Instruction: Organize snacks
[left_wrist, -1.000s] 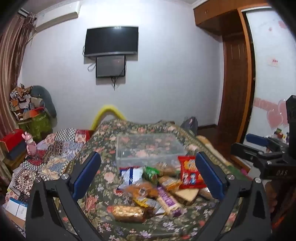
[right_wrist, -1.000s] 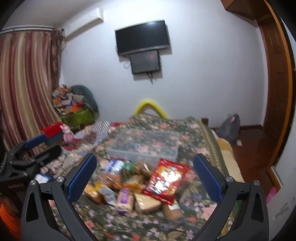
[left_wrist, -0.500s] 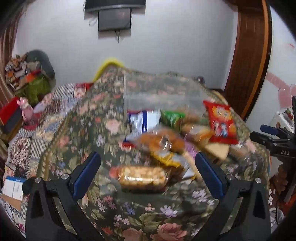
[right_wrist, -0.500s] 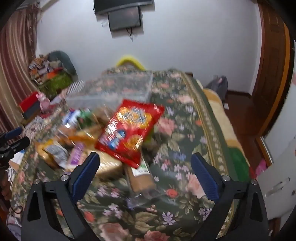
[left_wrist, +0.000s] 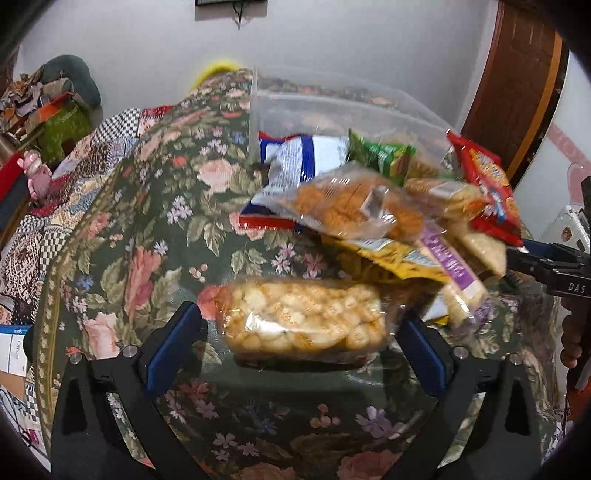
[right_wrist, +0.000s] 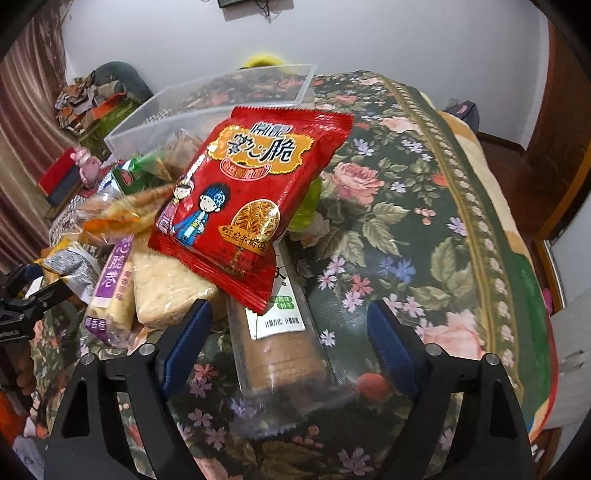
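A pile of snack packs lies on a floral cloth in front of a clear plastic bin (left_wrist: 332, 99), which also shows in the right wrist view (right_wrist: 207, 99). My left gripper (left_wrist: 295, 343) is open with its blue pads either side of a clear pack of puffed balls (left_wrist: 303, 319). My right gripper (right_wrist: 288, 343) is open around a clear sleeve of brown biscuits (right_wrist: 284, 350). A red noodle-snack bag (right_wrist: 251, 199) lies over the far end of that sleeve; it also shows in the left wrist view (left_wrist: 487, 192).
Behind the puffed balls lie a bag of orange crackers (left_wrist: 351, 206), a blue-white bag (left_wrist: 303, 158), a green pack (left_wrist: 380, 155) and a purple roll (left_wrist: 454, 266). The floral cloth (right_wrist: 424, 221) lies flat to the right. Clutter (left_wrist: 48, 110) stands left of the bed.
Both grippers have moved down and forward to the pile. The puffed-ball pack now sits between the left pads and the biscuit sleeve between the right pads.
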